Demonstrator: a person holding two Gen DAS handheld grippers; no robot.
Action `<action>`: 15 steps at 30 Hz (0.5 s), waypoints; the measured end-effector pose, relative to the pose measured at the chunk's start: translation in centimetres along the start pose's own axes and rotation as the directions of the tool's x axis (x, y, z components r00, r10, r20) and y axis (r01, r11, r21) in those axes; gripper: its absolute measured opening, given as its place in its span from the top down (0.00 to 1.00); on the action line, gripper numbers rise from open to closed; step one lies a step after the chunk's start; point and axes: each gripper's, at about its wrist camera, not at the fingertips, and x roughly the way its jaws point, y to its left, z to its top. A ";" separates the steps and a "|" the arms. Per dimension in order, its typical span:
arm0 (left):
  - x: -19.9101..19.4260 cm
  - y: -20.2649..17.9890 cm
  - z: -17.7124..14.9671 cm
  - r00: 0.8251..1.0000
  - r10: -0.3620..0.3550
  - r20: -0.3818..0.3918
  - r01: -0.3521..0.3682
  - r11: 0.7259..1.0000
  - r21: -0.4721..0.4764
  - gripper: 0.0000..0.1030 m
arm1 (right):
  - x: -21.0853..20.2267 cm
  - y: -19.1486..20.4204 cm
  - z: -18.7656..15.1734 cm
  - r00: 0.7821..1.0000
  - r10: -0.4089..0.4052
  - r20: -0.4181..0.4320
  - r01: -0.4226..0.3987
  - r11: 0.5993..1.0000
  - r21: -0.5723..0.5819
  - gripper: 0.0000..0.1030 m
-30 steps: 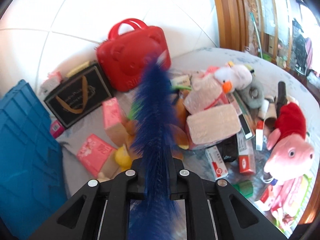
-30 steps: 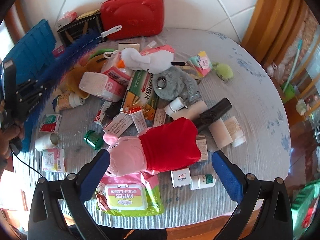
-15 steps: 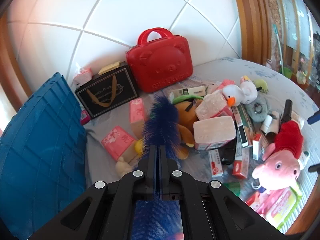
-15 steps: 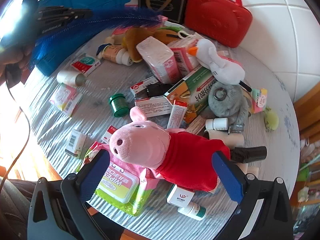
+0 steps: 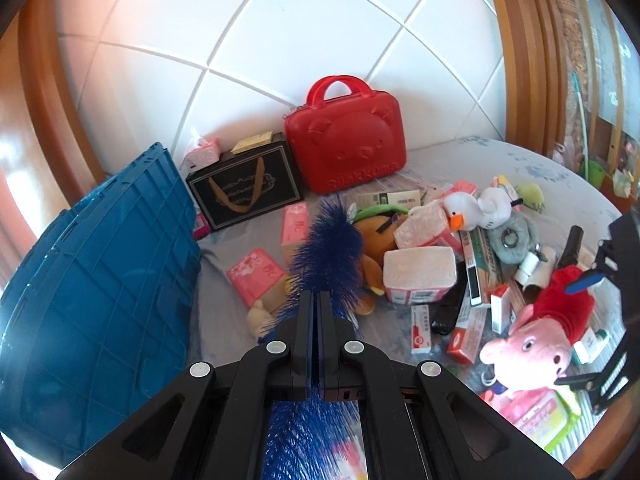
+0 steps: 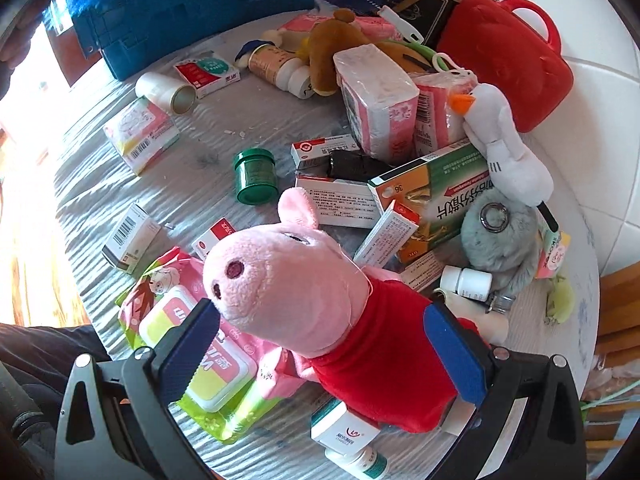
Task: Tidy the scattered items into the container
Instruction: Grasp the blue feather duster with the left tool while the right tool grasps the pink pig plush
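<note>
Left hand-held gripper [image 5: 315, 312] clamped on blue bristle brush [image 5: 326, 248], beside blue crate [image 5: 100, 280]. Right hand-held gripper [image 6: 324, 344] spread wide, straddling pink pig plush [image 6: 304, 292] on cluttered counter [image 6: 208, 136], pads not pressing.

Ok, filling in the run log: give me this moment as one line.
left hand-held gripper: shut on blue brush | right hand-held gripper: open, straddling pig plush | blue crate: beside the clutter
</note>
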 end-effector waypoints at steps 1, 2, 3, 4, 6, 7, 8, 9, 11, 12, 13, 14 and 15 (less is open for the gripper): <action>-0.1 0.1 0.0 1.000 0.005 0.001 -0.005 1.000 -0.006 0.99 | 0.7 0.0 0.1 1.000 0.002 -0.008 -0.002 1.000 -0.010 0.00; -0.3 0.1 0.0 1.000 0.010 0.001 -0.010 1.000 -0.011 0.99 | 1.3 0.1 0.2 1.000 0.002 -0.014 -0.002 1.000 -0.017 0.00; -0.4 0.2 0.0 1.000 0.016 0.001 -0.016 1.000 -0.016 0.99 | 1.9 0.1 0.3 1.000 0.001 -0.020 -0.002 1.000 -0.022 0.00; -0.5 0.3 0.0 1.000 0.020 0.001 -0.020 1.000 -0.020 0.99 | 2.5 0.1 0.4 1.000 -0.001 -0.024 0.001 1.000 -0.024 0.00; -0.8 0.4 0.2 1.000 0.029 0.005 -0.029 0.999 -0.023 0.99 | 3.1 0.0 0.7 1.000 -0.009 -0.020 0.008 0.999 -0.031 0.00; -0.9 0.4 0.2 0.999 0.032 0.008 -0.032 0.999 -0.024 0.99 | 3.4 0.0 0.9 1.000 -0.010 -0.019 0.010 0.999 -0.035 0.00; -1.0 0.5 0.3 0.999 0.035 0.010 -0.035 0.999 -0.025 0.99 | 3.8 -0.1 1.0 1.000 -0.011 -0.019 0.010 0.999 -0.039 0.00; -1.1 0.5 0.4 0.999 0.040 0.012 -0.040 0.999 -0.026 0.99 | 4.1 -0.1 1.2 1.000 -0.018 -0.022 0.017 0.999 -0.046 0.00; -1.1 0.6 0.5 0.999 0.046 0.012 -0.045 0.998 -0.032 0.99 | 5.0 -0.2 1.4 0.999 -0.032 -0.033 0.029 0.998 -0.062 0.00; -1.1 0.7 0.6 0.999 0.048 0.012 -0.048 0.998 -0.035 0.99 | 5.3 -0.2 1.5 0.999 -0.036 -0.035 0.033 0.997 -0.067 0.00; -1.1 0.7 0.6 0.999 0.051 0.012 -0.050 0.998 -0.037 0.99 | 5.6 -0.2 1.5 0.999 -0.039 -0.037 0.036 0.997 -0.072 0.00; -1.1 0.7 0.6 0.999 0.052 0.012 -0.052 0.998 -0.038 0.99 | 5.9 -0.2 1.6 0.998 -0.042 -0.038 0.039 0.996 -0.078 0.00; -1.2 0.7 0.6 0.998 0.054 0.013 -0.053 0.998 -0.040 0.99 | 6.2 -0.2 1.6 0.998 -0.045 -0.040 0.042 0.996 -0.084 0.00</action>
